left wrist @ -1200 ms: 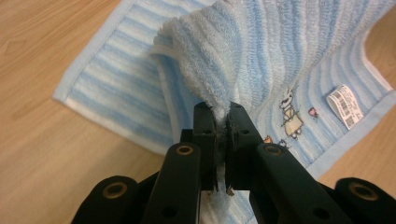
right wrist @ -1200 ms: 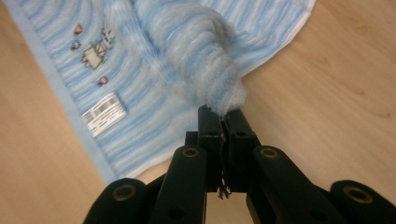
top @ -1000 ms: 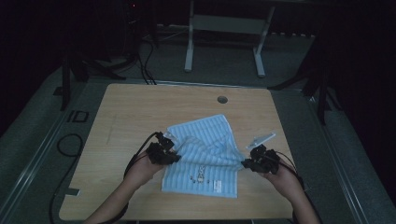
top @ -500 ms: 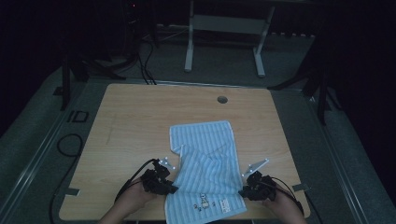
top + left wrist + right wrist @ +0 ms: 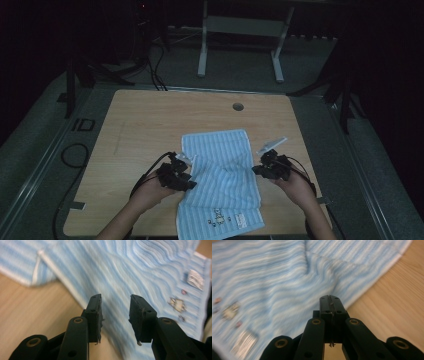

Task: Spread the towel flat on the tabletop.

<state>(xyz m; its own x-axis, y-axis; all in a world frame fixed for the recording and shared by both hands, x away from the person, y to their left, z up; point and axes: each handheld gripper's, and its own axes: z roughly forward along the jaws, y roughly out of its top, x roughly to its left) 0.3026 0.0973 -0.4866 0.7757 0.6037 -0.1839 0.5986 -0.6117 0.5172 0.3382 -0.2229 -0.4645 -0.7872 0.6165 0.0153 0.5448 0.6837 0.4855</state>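
The towel (image 5: 220,180) is a soft, light cloth with blue and white stripes. It lies on the wooden table (image 5: 150,120), in the middle of the half nearest to the person, and its near end, with a small label and a printed figure, reaches the near edge. The cloth is wrinkled in the middle and one far corner is folded over. I judge that it will bend and sag when lifted and will not slip much, so the best places to take it are the hemmed side edges or the corners, one on each side.

The left gripper (image 5: 186,181) is at the left edge of the towel; its jaws have just been opening and stand apart, with nothing pressed between them. The right gripper (image 5: 256,170) is at the right edge, its jaws have just been closing and are pressed together, empty.

The table has a round hole (image 5: 238,106) near its far edge. The room around is dark, with cables (image 5: 70,155) on the grey floor and a metal frame (image 5: 240,40) behind the table.
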